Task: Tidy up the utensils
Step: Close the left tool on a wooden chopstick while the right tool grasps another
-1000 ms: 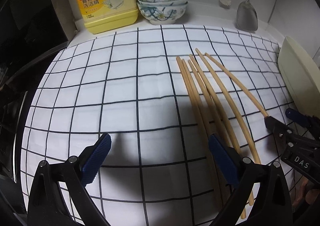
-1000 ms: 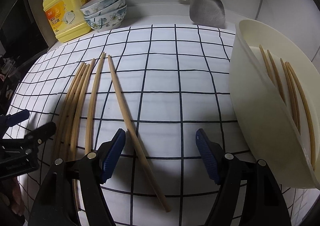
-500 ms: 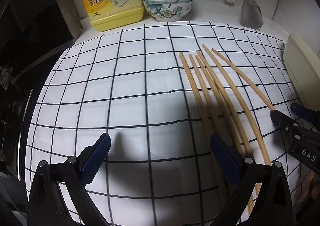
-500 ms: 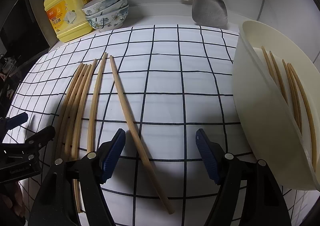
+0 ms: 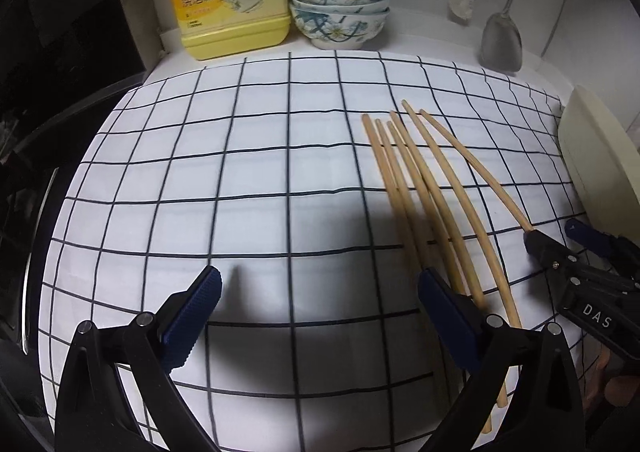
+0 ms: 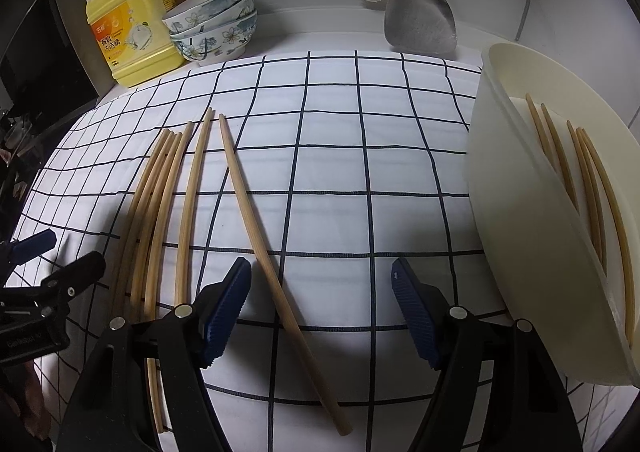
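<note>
Blue-padded and spread wide, the right gripper (image 6: 320,312) hangs over the checked cloth (image 6: 360,156) with nothing between its pads; one loose chopstick (image 6: 256,212) runs right up through the gap, its thick end lying near the camera, so this looks like the next one to go; just left of it lies another single stick (image 6: 192,204), and left again a tight bundle of chopsticks (image 6: 152,196), all flat on the cloth, tips pointing toward the back wall; off to the right stands the cream tray (image 6: 516,220), tilted up on its side of the view, with several chopsticks already inside (image 6: 580,180); so part of the job is done, roughly half by the look of it, and the sticks on the cloth are what remains.

Over on the other side, the left gripper (image 5: 316,312) is gaping too, holding nothing; its right pad sits above the near ends of the bundle, its left pad over bare cloth; from this view the cream tray's edge shows at far right.

Behind it all, well apart from the work: a yellow detergent jug (image 6: 128,24), stacked floral bowls (image 6: 216,28), a hanging metal spatula (image 6: 420,24).
</note>
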Demonstrator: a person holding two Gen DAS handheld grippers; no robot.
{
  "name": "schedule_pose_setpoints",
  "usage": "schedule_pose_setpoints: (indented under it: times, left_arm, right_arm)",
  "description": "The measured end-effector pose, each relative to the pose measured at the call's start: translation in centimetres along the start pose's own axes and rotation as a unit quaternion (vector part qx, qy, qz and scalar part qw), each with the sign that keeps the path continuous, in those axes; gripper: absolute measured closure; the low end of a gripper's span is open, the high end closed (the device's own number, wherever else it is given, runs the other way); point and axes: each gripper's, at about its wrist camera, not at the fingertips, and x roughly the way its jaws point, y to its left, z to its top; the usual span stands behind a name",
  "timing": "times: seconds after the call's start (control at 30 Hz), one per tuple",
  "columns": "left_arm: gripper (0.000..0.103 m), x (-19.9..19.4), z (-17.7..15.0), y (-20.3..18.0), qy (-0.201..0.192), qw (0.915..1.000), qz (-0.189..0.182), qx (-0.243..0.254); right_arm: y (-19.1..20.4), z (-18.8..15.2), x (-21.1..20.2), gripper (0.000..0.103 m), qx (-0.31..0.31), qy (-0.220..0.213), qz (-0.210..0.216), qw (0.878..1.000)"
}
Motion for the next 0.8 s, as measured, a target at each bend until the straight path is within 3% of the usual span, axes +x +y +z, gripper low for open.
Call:
schedule_pose_setpoints:
  times: [0.23,0.43,0.63,0.8]
  left_arm:
    - [0.005,0.1,-0.3,-1.6,-0.008,0.9985,0.034,0.043]
    - [0.005,0.6,0.2,-1.9,0.006,0.9996,0.007,0.027]
    - [0.005,1.5,0.3,-1.9,0.027,0.9995,0.002,0.015]
    - [0.005,1.2,-0.3,-0.2,0.022,0.9997,0.003,-0.001]
  right_arm:
    - [-0.3,0.1,-0.1,0.033,0.007,-0.001,-0.003,1.000]
    - [-0.2,0.1,-0.1,0.033,0.009,-0.001,-0.005,1.000]
    - [-0.1,0.1,0.0,0.033,0.009,-0.001,-0.007,1.000]
    - [-0.2,0.1,0.0,0.033,0.011,-0.002,-0.006,1.000]
